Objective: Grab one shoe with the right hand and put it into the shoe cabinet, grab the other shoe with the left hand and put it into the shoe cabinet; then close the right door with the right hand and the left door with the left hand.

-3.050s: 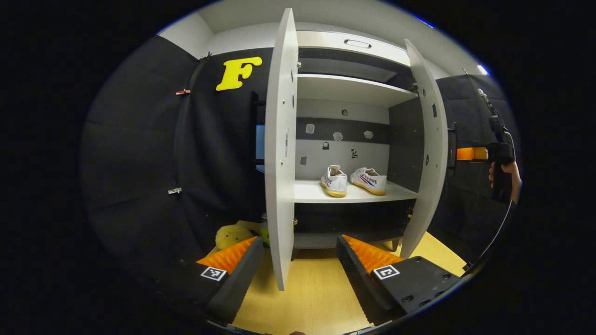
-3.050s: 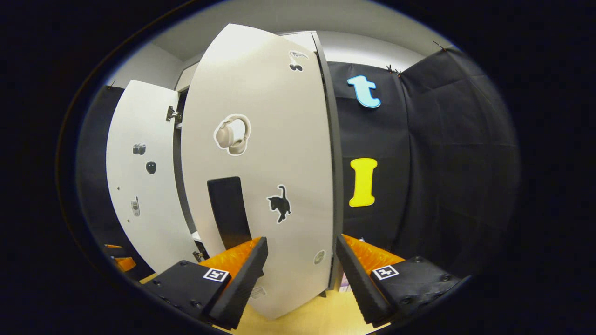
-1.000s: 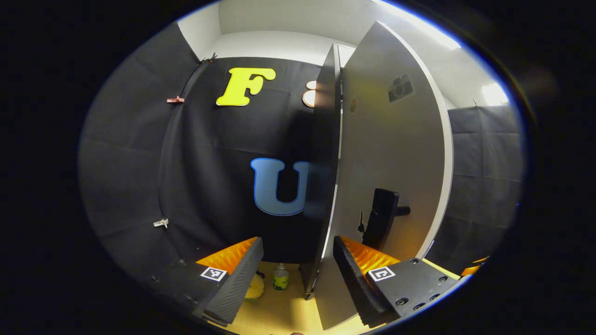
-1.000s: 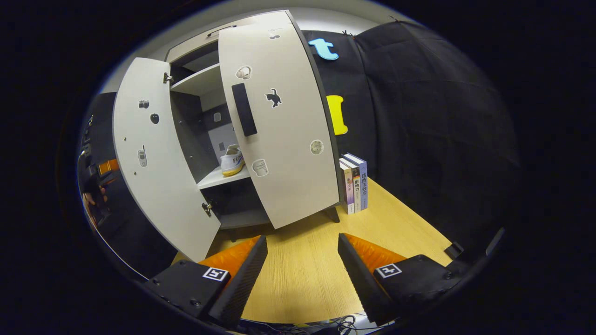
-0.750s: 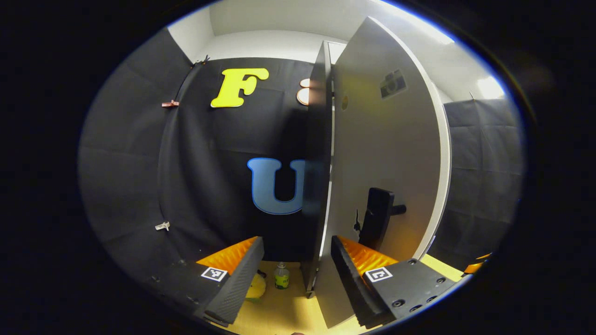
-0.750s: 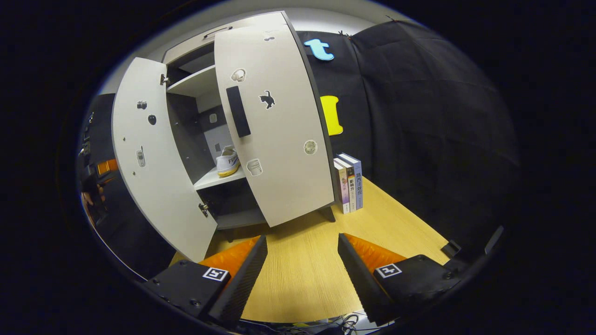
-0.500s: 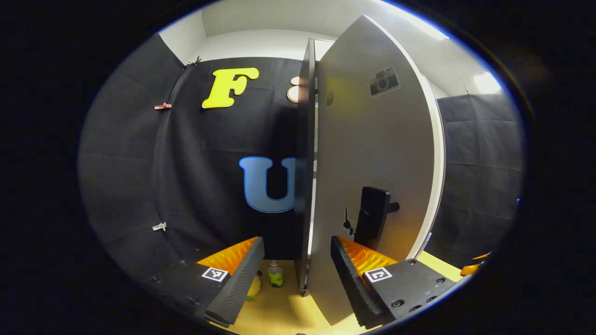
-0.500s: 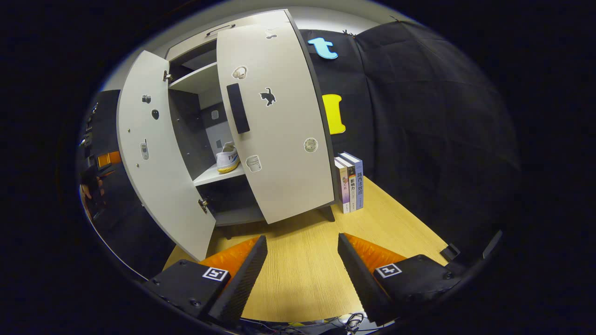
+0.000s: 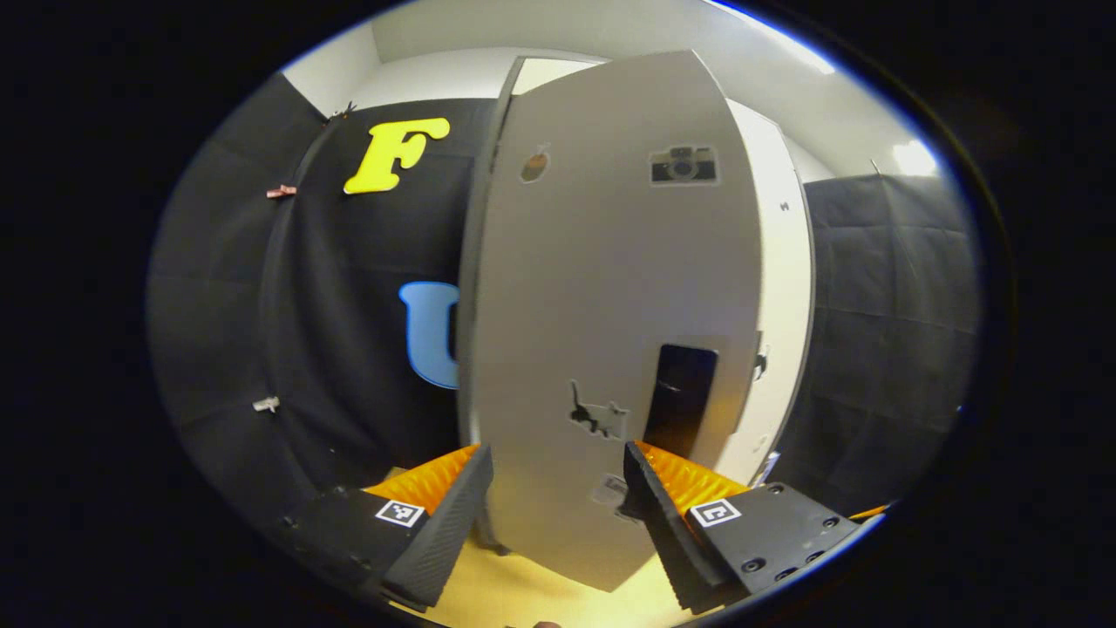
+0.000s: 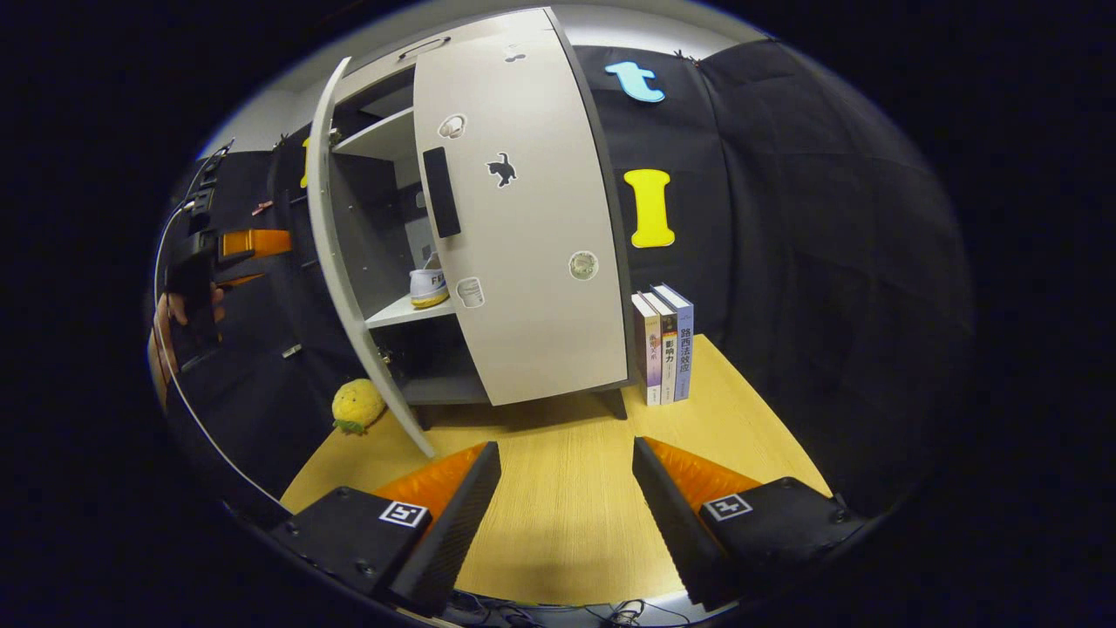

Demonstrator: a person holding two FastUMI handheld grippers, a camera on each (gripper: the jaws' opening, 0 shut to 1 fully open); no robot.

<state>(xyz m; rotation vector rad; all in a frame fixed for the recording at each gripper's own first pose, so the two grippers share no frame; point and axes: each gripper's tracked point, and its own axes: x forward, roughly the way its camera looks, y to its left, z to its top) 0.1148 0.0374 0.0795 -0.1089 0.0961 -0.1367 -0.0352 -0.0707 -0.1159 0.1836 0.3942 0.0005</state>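
1. The left hand-held gripper (image 9: 554,497) stands at the bottom centre of the left gripper view, its fingers spread wide and holding nothing. The outer face of the left door (image 9: 602,349) fills the space just ahead, its lower edge dropping between the two fingers.
2. On that door, a dark handle (image 9: 678,410) sits just above the right finger, a cat sticker (image 9: 597,417) beside it, and a camera sticker (image 9: 683,164) near the top.
3. The right hand-held gripper (image 10: 562,515) at the bottom centre of the right gripper view is also wide open and empty, hovering over bare wooden tabletop (image 10: 567,488), well apart from the shoe cabinet (image 10: 410,349).
4. In that view the right door (image 10: 532,262) covers most of the cabinet front at centre; the left door appears edge-on, angled out at centre left.
5. Between the doors, a white shoe (image 10: 429,286) rests on the middle shelf (image 10: 397,311). The second shoe cannot be made out.
6. Three books (image 10: 664,344) stand upright just right of the cabinet; a yellow plush toy (image 10: 357,406) lies on the tabletop at its lower left.
7. At far left a hand (image 10: 187,310) holds the other gripper.
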